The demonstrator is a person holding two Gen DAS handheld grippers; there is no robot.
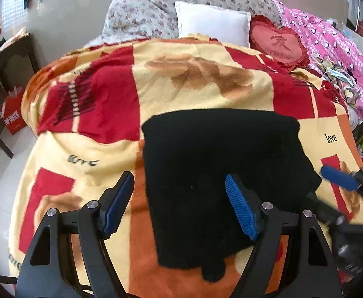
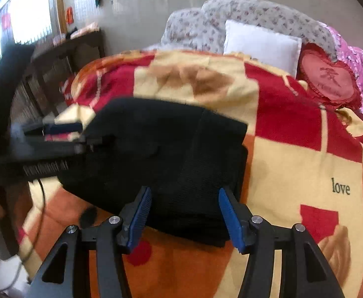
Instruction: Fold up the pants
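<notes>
The black pants [image 1: 216, 173] lie folded into a thick rectangle on the patterned red, yellow and orange blanket [image 1: 106, 99]. They also show in the right wrist view [image 2: 171, 154], stacked in layers. My left gripper [image 1: 180, 203] is open, its jaws wide apart over the pants' near left edge, holding nothing. My right gripper [image 2: 185, 213] is open over the pants' near edge, holding nothing. The right gripper's blue pad shows blurred in the left wrist view [image 1: 340, 177]. The left gripper shows blurred at the left of the right wrist view [image 2: 59, 134].
A white pillow [image 1: 213, 22], a red heart cushion [image 1: 280, 43], floral bedding [image 1: 141, 17] and a pink quilt [image 1: 330, 44] lie at the bed's far end. A dark wooden table [image 1: 5, 57] and a red bag [image 1: 11, 114] stand left of the bed.
</notes>
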